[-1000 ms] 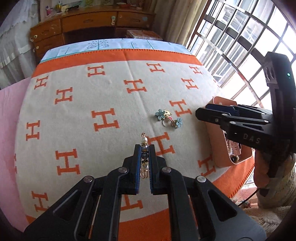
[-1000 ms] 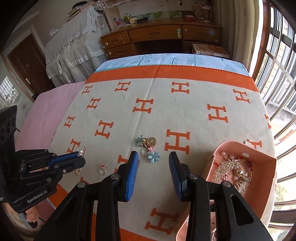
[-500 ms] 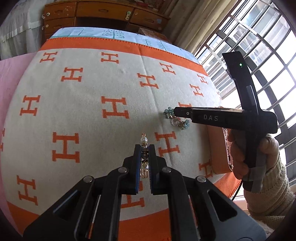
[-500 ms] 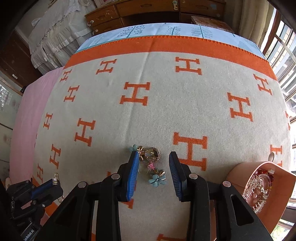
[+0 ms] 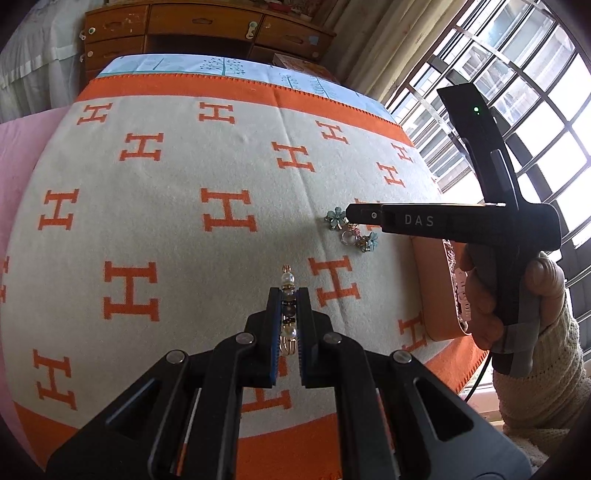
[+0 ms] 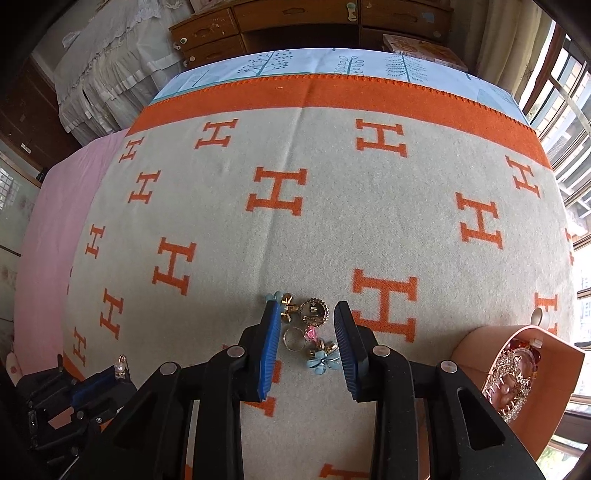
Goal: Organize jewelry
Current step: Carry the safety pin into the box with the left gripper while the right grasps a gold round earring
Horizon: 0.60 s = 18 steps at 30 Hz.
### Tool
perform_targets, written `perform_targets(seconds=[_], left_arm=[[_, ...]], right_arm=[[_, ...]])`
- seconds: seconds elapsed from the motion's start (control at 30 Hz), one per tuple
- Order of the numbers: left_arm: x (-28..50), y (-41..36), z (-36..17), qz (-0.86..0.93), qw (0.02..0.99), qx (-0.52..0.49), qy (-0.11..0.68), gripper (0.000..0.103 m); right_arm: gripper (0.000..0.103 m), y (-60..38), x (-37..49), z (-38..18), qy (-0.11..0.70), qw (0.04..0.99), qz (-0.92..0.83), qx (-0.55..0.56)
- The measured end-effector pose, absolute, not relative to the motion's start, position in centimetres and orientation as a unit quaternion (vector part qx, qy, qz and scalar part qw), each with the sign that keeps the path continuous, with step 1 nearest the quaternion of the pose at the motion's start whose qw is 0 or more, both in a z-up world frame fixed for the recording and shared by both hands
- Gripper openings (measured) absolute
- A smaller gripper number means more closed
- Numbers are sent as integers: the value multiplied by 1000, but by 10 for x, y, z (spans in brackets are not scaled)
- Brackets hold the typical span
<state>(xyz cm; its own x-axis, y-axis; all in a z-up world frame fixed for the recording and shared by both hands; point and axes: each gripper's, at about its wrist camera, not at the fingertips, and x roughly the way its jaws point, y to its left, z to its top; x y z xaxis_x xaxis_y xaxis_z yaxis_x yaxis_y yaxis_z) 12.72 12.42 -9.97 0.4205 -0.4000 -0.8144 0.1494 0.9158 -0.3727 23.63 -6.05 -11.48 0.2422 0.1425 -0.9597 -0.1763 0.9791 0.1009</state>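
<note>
My left gripper [image 5: 288, 295] is shut on a beaded pearl-and-gold piece [image 5: 287, 280], held just above the blanket; it also shows at the lower left of the right wrist view as the left gripper [image 6: 99, 380]. My right gripper [image 6: 307, 310] points steeply down over a small jewelry cluster [image 6: 314, 332]: a gold round charm [image 6: 314, 312], a thin ring [image 6: 294, 339] and a blue flower [image 6: 323, 360]. Its jaws are closing with the cluster between them, and the pads are clear of it. The left wrist view shows the right gripper [image 5: 354, 214] over the same cluster [image 5: 351, 236].
A pink open box [image 6: 476, 350] with several sparkly pieces [image 6: 513, 380] sits at the blanket's right edge, seen also as the box [image 5: 432, 288]. The cream blanket [image 6: 332, 229] has orange H marks. A wooden dresser [image 6: 332, 22] stands behind, window bars [image 5: 517, 74] to the right. A hand [image 5: 491, 295] grips the right tool.
The right gripper dropped down over the jewelry cluster, which now lies between its narrowing jaws. The left gripper shifted slightly lower, still holding the beaded piece.
</note>
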Motion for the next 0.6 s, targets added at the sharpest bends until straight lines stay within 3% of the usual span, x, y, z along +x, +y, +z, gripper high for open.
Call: perform_targets(seconds=[0.33, 0.6], left_arm=[[129, 123, -102, -166, 831, -122, 517, 5], [129, 123, -102, -168, 831, -121, 516, 5]], right_arm=[[31, -68, 240, -127, 622, 777, 99, -8], [19, -69, 245, -135, 620, 780, 83, -25]])
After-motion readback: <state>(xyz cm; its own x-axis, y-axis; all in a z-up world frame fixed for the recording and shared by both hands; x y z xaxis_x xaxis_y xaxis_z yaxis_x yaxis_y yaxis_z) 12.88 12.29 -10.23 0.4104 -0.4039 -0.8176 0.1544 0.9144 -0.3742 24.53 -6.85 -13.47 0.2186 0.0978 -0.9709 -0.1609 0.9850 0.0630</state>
